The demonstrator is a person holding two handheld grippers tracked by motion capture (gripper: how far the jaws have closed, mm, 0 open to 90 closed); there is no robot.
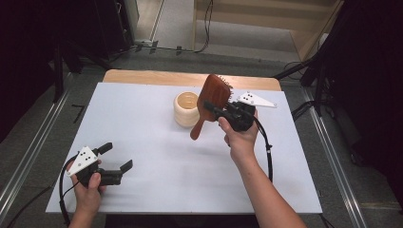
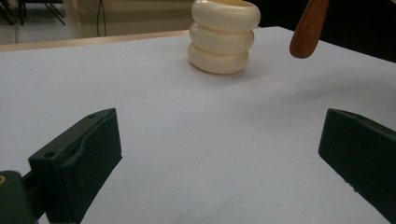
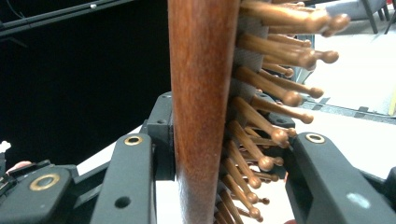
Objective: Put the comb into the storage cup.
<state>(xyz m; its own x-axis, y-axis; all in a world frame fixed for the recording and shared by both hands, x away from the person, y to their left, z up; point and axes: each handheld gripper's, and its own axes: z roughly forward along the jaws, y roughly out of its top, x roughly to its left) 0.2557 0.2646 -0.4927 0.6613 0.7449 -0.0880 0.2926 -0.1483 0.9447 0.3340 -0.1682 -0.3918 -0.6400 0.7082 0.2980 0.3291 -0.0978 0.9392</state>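
A wooden paddle hairbrush hangs tilted above the table, its handle end pointing down and left beside a cream ribbed cup. My right gripper is shut on the brush near the neck. In the right gripper view the brush stands edge-on between the jaws, its wooden bristles sticking out to the right, with my right gripper clamped on both faces. At the table's near left my left gripper is open and holds nothing. The left gripper view puts the cup and the handle tip far beyond my left gripper.
A white sheet covers the table, with a strip of bare wood at the far edge. Dark stands, metal rails and cables lie on the floor around it. A cable trails from the right gripper over the right side of the table.
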